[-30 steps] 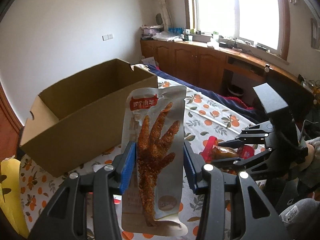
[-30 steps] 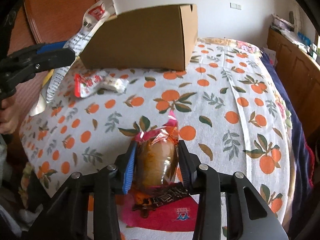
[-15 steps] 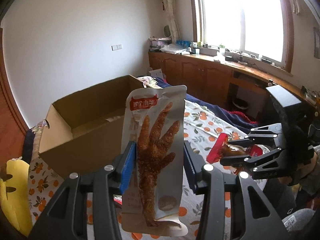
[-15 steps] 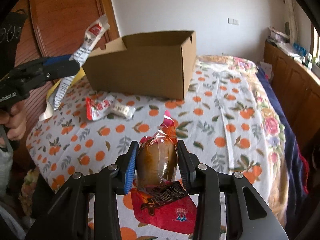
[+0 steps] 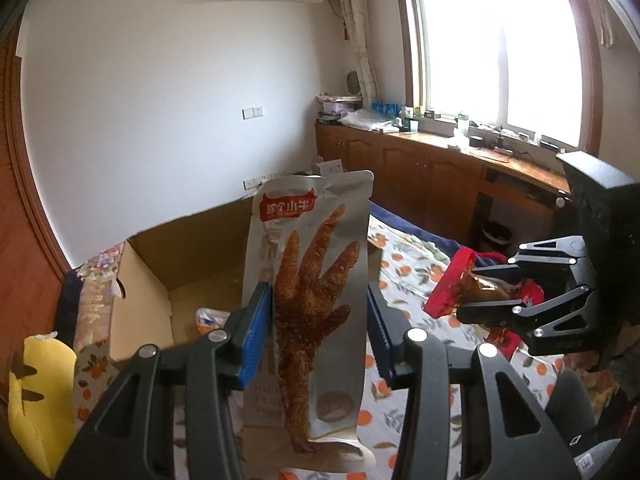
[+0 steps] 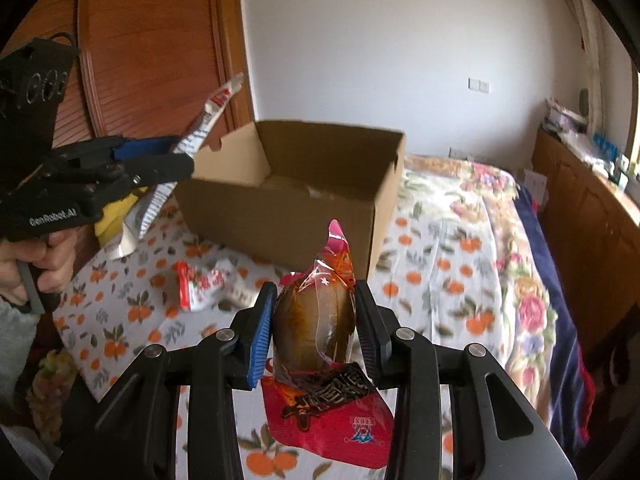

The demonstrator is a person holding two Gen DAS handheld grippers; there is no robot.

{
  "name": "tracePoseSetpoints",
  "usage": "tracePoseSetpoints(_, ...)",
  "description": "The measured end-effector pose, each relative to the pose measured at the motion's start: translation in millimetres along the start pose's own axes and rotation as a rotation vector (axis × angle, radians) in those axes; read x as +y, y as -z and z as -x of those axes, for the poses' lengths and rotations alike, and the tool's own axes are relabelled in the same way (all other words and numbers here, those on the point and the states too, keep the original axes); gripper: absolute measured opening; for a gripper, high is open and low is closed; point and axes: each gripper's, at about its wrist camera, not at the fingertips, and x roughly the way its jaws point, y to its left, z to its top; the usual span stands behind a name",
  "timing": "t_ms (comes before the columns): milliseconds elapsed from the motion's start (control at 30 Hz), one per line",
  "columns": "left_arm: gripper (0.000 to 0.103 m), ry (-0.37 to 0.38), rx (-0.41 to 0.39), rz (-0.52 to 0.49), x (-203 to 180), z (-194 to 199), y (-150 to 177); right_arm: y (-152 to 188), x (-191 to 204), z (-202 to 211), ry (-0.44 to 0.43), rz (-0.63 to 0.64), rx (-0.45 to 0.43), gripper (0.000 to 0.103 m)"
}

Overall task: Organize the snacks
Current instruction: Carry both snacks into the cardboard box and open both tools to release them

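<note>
An open cardboard box (image 6: 296, 196) sits on the bed (image 6: 440, 248). A small snack packet (image 6: 200, 284) lies on the bed before it. Cabinets (image 6: 592, 216) stand right of the bed.

An orange-print bed (image 6: 440, 248) carries a cardboard box (image 6: 304, 200) and a red-white snack packet (image 6: 204, 284).

Both held snack packets (image 5: 316, 300) (image 6: 316, 320) have risen above the bedspread (image 6: 440, 248).
</note>
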Motion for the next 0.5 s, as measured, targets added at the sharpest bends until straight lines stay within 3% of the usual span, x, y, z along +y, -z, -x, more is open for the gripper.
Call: tracePoseSetpoints(500, 0.045, -0.046, -0.009, 0.011, 45, -33, -28, -84, -5, -36, -0.049, 0.050, -0.062, 0.038)
